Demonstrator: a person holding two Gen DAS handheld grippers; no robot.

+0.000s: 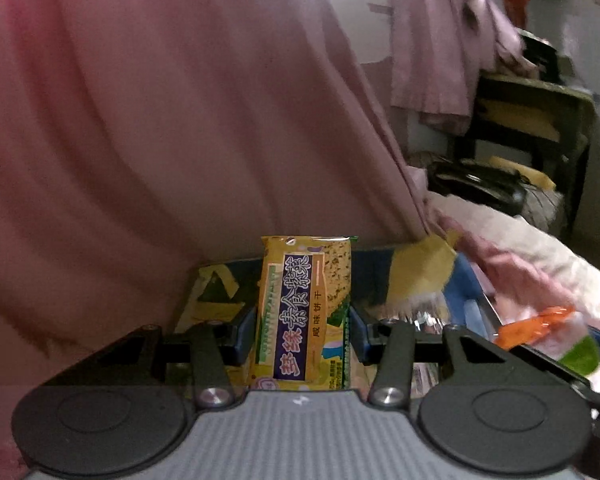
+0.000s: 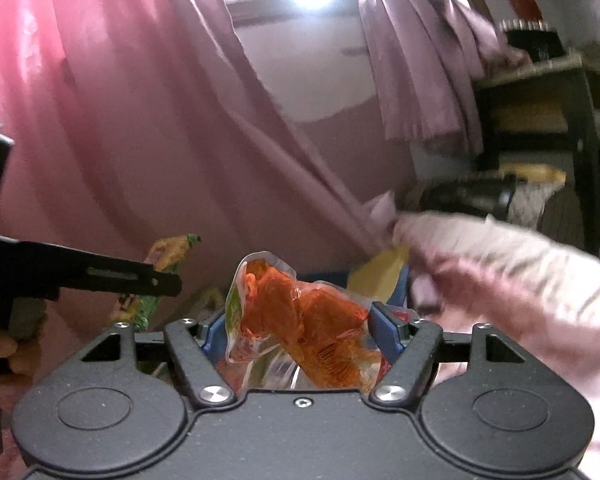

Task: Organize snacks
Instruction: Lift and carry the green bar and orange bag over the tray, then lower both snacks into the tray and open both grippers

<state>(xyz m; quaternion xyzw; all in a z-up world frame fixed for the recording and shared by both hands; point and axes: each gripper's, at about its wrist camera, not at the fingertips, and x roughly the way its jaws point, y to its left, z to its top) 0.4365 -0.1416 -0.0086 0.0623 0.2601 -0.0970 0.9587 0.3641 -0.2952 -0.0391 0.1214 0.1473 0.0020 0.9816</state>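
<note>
My left gripper (image 1: 302,332) is shut on a yellow cracker packet (image 1: 306,308) with purple and green print, held upright between the blue pads. My right gripper (image 2: 296,328) is shut on a clear pouch of orange snack (image 2: 300,320), also held up. The orange pouch shows at the right edge of the left wrist view (image 1: 540,332). The cracker packet and the left gripper's black arm show at the left of the right wrist view (image 2: 168,256). Both are lifted in front of a pink curtain.
A pink curtain (image 1: 160,120) fills the background. A blue and yellow patterned surface (image 1: 420,272) lies below. A rumpled pale blanket (image 2: 520,272) is at right. A dark shelf unit (image 1: 540,128) with clutter and a hanging mauve garment (image 2: 420,60) stand at far right.
</note>
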